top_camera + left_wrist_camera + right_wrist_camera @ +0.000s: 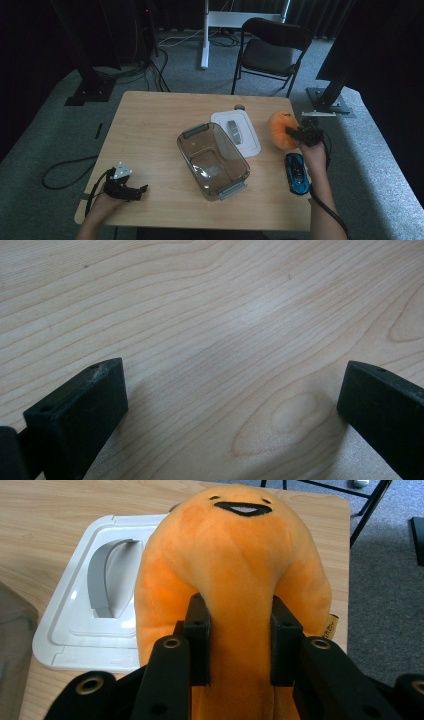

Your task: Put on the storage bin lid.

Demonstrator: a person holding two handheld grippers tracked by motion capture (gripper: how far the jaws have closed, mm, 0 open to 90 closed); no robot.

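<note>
Writing shows on a small yellow tag (328, 625) at the plush's side, too small for me to read. The orange plush toy (235, 570) is soft and rounded, with a stitched black mouth on its far end; its long axis runs away from me, face end pointing off across the table (150, 115). My right gripper (240, 640) is clenched on its narrow middle, beside the white lid (245, 131). My left gripper (235, 400) is released, jaws wide over bare wood.
</note>
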